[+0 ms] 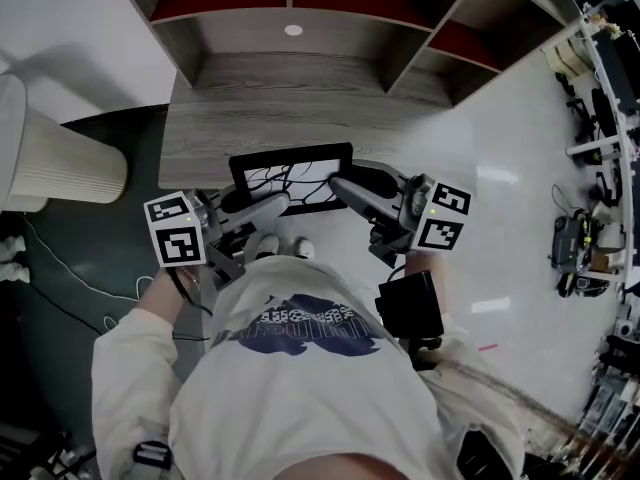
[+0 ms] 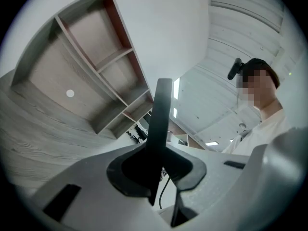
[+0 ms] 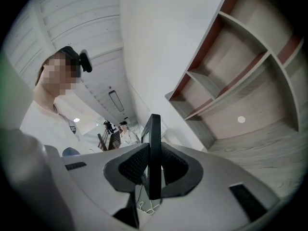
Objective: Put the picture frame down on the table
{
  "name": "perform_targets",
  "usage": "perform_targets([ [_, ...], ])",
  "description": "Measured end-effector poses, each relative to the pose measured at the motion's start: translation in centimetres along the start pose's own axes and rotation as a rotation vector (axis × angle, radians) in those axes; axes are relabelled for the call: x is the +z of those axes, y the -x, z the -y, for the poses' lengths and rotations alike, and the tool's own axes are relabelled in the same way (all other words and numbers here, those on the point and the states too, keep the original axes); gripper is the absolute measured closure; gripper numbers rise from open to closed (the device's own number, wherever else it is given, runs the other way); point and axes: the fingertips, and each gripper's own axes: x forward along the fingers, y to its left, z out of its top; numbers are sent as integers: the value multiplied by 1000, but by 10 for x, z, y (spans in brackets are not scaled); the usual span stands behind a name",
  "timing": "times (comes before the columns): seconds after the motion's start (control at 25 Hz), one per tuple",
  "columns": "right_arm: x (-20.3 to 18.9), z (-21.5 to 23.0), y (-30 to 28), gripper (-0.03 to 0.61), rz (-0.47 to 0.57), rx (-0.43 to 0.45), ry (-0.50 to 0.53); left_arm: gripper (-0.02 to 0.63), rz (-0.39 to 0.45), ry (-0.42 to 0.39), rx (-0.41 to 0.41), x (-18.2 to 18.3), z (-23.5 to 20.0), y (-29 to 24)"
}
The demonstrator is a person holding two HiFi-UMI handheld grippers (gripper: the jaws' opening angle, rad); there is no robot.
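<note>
The picture frame [image 1: 290, 178] is held upright, tilted slightly, over the near edge of the wooden worktop [image 1: 270, 108], its print of dark branches facing the person. Whether its lower edge already rests on the worktop I cannot tell, because the two tools cover it.

The right tool [image 3: 153, 170] is closed on the frame's right edge, with a ribbed pad against each face. The left tool [image 2: 156, 170] has the frame's left edge between its jaws, but a sliver of light shows on one side. It looks like a slack hold rather than a pinch.

That uneven hold is the main risk. If the frame is hanging from the right tool alone, it could swing around that pinch, and its free corner could knock the worktop's near edge.

The second risk is position — the frame sits so close to the near edge that, laid flat here, part of it could overhang and tip off towards the person. Moving it in towards the middle of the worktop before lowering it would be safer.

A hard set-down could also jar the glazed front.
</note>
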Motion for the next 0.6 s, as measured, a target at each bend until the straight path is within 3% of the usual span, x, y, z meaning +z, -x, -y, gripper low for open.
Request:
perform_targets([
  [0.44,-20,18,10,503,37,-37,-106,537,142,56,128,-12,-21,16],
  [0.52,-21,36,2,503,36,-40,-130,537,162,71,152,-7,-39,17],
  [0.6,-26,76,-28,503,34,-56,-171,535,180,93,179,8,-86,29],
])
